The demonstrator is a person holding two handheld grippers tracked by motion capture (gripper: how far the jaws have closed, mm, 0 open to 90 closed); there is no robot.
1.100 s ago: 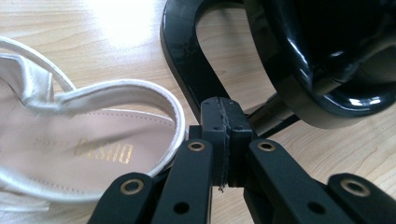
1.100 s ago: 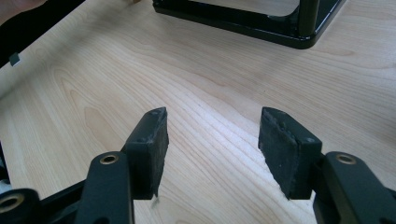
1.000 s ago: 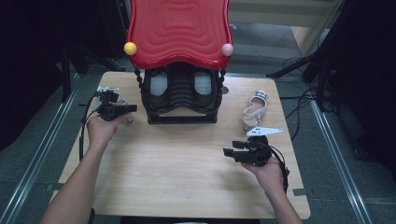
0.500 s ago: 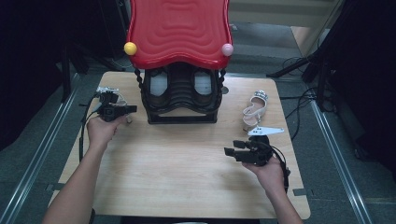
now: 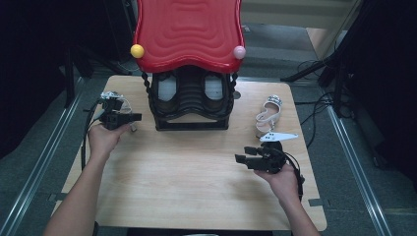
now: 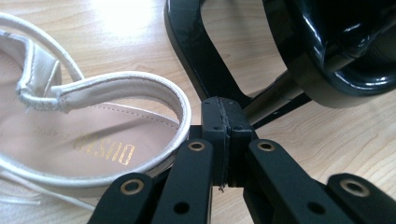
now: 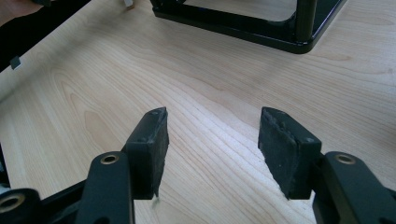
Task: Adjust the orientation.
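A white strappy sandal (image 6: 93,144) lies just to the left of my left gripper (image 6: 222,105), whose pads are pressed together with nothing showing between them. In the high view the left gripper (image 5: 137,117) sits at the table's left, pointing at the black shoe rack (image 5: 192,105). A second white sandal (image 5: 269,112) lies at the right rear of the table. In front of it, my right gripper (image 5: 242,154) hovers open and points left. The right gripper (image 7: 212,116) has only bare wood between its jaws.
The rack carries a wavy red top (image 5: 189,32) with a yellow ball (image 5: 137,50) and a pink ball (image 5: 239,52) at its corners. Its black base (image 7: 280,37) stands ahead of the right gripper. The wooden table (image 5: 196,177) has metal rails along both sides.
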